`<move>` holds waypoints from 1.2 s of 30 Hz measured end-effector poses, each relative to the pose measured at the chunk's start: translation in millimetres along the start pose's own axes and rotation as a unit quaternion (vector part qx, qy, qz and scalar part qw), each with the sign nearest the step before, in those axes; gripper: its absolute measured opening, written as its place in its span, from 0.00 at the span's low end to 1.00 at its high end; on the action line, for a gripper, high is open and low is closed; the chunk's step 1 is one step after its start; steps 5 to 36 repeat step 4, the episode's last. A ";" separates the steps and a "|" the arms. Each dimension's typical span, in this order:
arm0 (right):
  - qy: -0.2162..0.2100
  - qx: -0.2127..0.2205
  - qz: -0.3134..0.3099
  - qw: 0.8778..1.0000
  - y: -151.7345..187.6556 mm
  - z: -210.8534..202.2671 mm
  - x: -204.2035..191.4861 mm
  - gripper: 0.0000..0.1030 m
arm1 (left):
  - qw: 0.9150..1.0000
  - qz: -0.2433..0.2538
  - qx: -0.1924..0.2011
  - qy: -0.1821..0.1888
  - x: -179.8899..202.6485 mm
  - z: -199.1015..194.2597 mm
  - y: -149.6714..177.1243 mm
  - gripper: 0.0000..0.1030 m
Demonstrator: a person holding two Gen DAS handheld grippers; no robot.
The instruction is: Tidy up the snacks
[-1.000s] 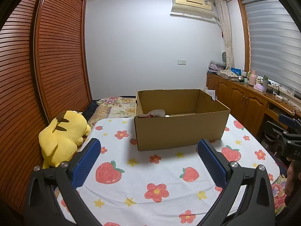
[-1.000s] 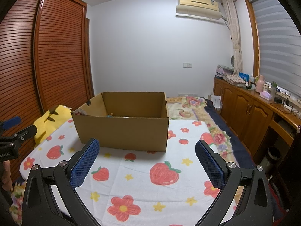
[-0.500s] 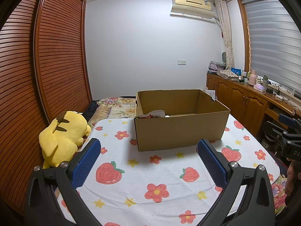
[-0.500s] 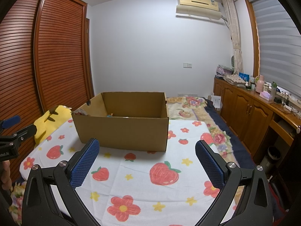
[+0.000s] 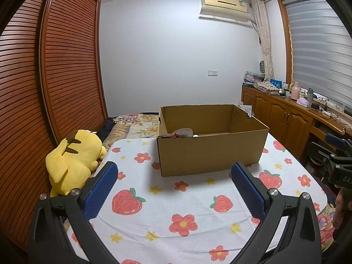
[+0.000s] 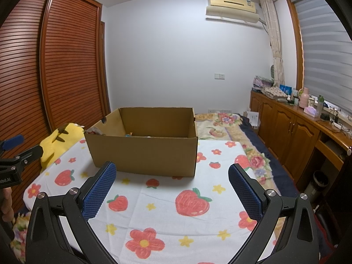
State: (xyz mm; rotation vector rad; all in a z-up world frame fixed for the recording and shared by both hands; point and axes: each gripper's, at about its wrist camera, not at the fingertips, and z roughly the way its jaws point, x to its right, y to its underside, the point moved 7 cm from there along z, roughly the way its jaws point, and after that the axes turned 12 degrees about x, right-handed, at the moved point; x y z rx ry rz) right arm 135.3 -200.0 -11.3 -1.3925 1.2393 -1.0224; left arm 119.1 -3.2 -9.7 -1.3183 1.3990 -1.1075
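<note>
The cardboard box (image 5: 211, 145) sits open on the strawberry-print cloth (image 5: 176, 200), with a few snack packets (image 5: 179, 133) at its left end. Both the left gripper (image 5: 173, 189) and right gripper (image 6: 171, 187) hover before it, spread wide and empty. No snacks lie outside the box, so the sorting looks either finished or not yet begun.

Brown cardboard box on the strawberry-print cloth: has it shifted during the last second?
No. The brown cardboard box sits at the same spot against the yellow plush toy.

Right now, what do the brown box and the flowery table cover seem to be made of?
The box looks like plain matte corrugated cardboard: dull brown walls, thin raw top edges. The table cover seems to be a soft woven cloth, possibly cotton: fine ribbed texture, printed strawberries and flowers, no shine.
</note>
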 end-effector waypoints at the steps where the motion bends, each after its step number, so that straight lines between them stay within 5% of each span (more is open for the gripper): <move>1: 0.000 0.000 0.000 1.000 0.0 0.0 -0.1 1.00 | 1.000 0.000 0.000 0.000 0.1 -0.2 -0.4 1.00; 36: -0.001 -0.001 0.001 1.000 0.4 0.1 -0.4 1.00 | 1.000 0.000 0.000 -0.001 -0.2 -0.8 -0.8 1.00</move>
